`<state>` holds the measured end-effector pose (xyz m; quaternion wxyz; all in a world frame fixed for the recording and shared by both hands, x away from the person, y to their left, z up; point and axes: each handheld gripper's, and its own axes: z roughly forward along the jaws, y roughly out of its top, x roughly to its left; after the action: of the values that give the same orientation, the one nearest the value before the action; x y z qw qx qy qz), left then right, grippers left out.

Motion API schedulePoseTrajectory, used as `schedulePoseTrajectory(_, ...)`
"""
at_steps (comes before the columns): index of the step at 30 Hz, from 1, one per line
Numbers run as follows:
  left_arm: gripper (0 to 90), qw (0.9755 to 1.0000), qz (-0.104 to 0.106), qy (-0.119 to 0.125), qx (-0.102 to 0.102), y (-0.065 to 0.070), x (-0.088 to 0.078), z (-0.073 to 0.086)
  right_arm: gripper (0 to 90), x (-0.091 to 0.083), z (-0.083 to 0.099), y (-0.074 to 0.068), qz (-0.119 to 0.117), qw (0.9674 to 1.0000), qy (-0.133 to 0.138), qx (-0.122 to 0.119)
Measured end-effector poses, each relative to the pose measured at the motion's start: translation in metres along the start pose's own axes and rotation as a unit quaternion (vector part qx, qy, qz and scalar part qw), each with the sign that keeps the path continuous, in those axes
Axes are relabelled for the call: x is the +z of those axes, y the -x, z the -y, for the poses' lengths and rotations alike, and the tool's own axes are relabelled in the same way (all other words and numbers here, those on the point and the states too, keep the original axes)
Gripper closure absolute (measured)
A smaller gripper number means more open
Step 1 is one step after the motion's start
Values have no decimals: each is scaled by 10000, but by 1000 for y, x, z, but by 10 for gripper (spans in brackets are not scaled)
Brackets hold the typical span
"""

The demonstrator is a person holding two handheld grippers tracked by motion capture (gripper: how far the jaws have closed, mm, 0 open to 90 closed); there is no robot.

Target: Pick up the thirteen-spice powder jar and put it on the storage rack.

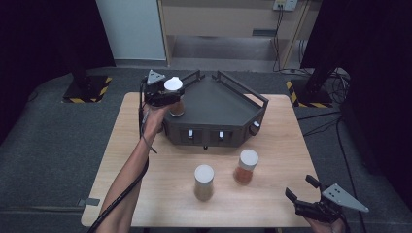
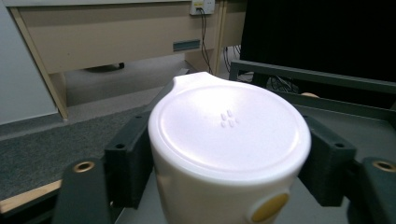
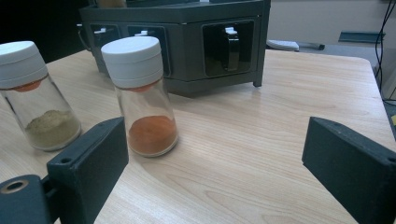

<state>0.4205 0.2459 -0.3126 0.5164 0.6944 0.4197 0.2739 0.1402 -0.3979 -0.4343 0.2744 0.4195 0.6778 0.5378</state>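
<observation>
So the job here looks like loading spice jars onto that dark angular rack [image 1: 228,104] sitting at the back of the worktop [image 1: 145,194]. The left gripper [image 1: 167,99] has a white-capped jar [image 1: 174,94] at the rack's left front corner, and from the left gripper view the jaws sit right against both sides of the cap [image 2: 229,128], narrow but not squeezed hard as far as I can judge, so I'd call it a light hold around the lid. I can't tell for sure whether the jar's base is fully down on the rack's deck. If it were me I'd make sure it's seated flat and inside the rail before opening up, then open just enough to clear the cap and pull straight back and up so the jaws don't drag the jar off the edge. It's top-heavy held by the lid, so no sideways wiggle. The right gripper [image 1: 311,194] hangs at the near right corner of the worktop with its jaws wide and nothing in them. In its own view the orange-powder jar [image 3: 140,98] stands just ahead to the left, the greenish-powder jar [image 3: 37,98] further left. Orange one's the obvious next grab: come in level, take it at the cap.
</observation>
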Motion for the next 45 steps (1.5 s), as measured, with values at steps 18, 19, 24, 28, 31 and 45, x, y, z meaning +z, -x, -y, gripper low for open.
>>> schedulePoseTrajectory(18,31,9979,327,543,123,0,-51,-21,71,0,0,0,-10,10000,-2,-30)
schedulePoseTrajectory(19,31,9979,327,543,123,0,-51,-21,71,0,0,0,-10,10000,-2,-30)
schedulePoseTrajectory(24,32,9960,607,637,128,1,-76,-22,70,0,-1,-1,-11,10000,-18,-34)
schedulePoseTrajectory(28,34,9954,675,648,220,4,-90,-17,70,0,-1,-1,-11,10000,-21,-42)
schedulePoseTrajectory(31,37,9945,768,690,194,3,-101,-10,70,0,-1,-2,-5,10000,-27,-58)
schedulePoseTrajectory(45,37,9893,1070,993,67,-8,-148,29,71,2,-2,-3,-8,9999,-56,-109)
